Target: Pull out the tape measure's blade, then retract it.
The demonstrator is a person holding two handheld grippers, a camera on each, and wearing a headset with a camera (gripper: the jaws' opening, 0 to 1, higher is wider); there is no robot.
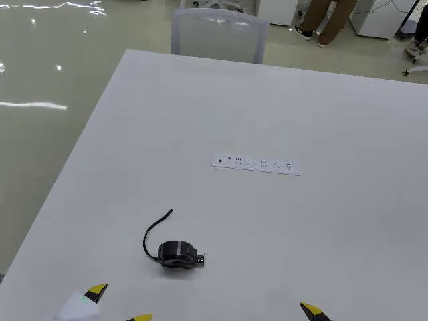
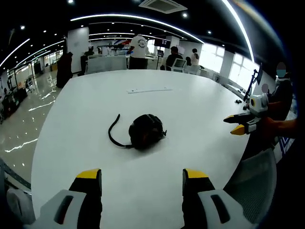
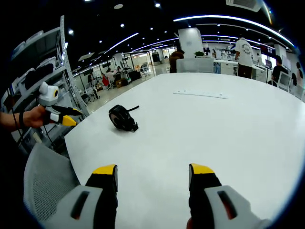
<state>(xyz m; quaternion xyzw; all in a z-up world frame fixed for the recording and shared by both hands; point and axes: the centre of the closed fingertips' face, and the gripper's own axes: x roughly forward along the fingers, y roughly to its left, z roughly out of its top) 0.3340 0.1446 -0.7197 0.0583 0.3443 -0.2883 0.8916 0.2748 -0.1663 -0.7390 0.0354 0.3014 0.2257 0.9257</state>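
Yellow jaw tips of my left gripper [image 1: 119, 304] poke in at the bottom of the head view, and the black tape measure [image 1: 178, 254] lies just beyond them on the white table [image 1: 334, 221], its strap curling away. Through the left gripper view I see those jaws spread apart and empty, the tape measure ahead between them. Through the right gripper view, my right gripper [image 3: 155, 171] stands equally wide, holding nothing, with the tape measure off left, well apart.
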